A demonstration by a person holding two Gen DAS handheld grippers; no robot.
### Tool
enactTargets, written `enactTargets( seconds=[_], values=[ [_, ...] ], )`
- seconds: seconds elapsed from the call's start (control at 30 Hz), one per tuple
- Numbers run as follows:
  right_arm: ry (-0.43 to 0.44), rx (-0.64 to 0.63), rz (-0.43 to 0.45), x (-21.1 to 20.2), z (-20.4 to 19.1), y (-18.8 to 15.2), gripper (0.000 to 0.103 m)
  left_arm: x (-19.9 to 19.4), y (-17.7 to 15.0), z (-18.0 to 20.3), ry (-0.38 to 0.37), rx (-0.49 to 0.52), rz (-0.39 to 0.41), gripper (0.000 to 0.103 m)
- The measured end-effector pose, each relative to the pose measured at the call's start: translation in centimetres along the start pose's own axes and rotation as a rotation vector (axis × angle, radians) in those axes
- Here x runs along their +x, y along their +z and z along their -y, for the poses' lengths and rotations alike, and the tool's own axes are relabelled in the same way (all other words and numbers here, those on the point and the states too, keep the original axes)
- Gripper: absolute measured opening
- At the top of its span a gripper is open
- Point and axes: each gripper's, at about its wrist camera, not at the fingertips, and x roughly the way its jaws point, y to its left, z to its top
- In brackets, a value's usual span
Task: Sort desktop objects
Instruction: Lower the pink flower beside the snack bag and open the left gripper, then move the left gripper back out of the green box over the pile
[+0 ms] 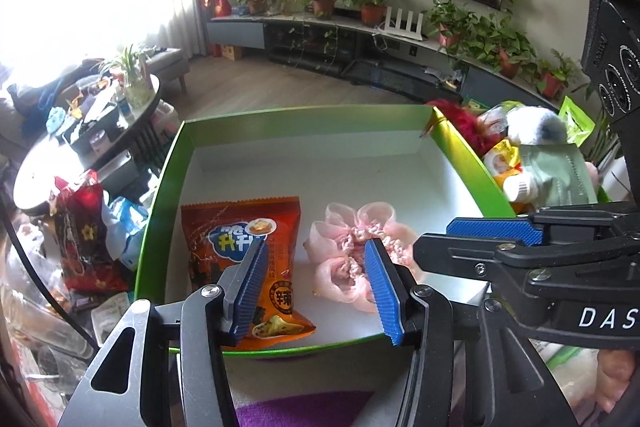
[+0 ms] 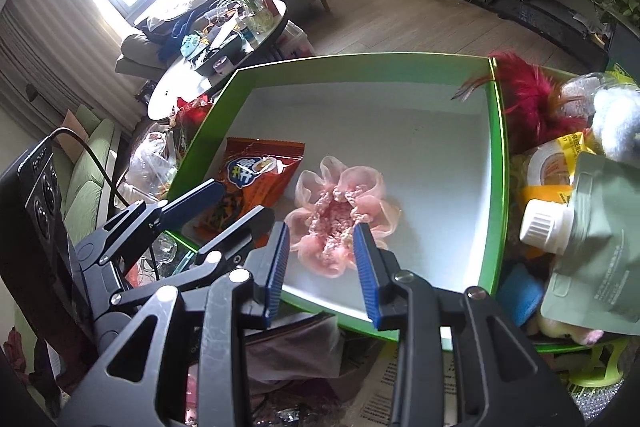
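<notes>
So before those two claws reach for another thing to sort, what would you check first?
1. Left claw free of any load: ok, nothing sits between its open blue pads.
2. Right claw free: ok, open and holding nothing.
3. Orange foil snack packet lying flat inside the green-walled cardboard box: ok.
4. Pink frilly fabric flower resting in the box beside the packet: ok.
5. Room left in the box: ok, the far half of its white floor is bare.
6. Next item easy to grab from the pile on the right, such as the grey-green spouted pouch with a white cap: cannot tell, the things overlap.
</notes>
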Motion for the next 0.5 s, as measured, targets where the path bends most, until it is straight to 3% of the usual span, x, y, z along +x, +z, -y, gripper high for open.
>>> enactTargets(
  seconds=[0.5],
  values=[
    [0.022, -0.073, 0.067, -6.0, -2.7, -2.7, 0.035, -6.6, -0.9, 1.9, 0.004, 0.009, 0.084, 0.051]
  ],
)
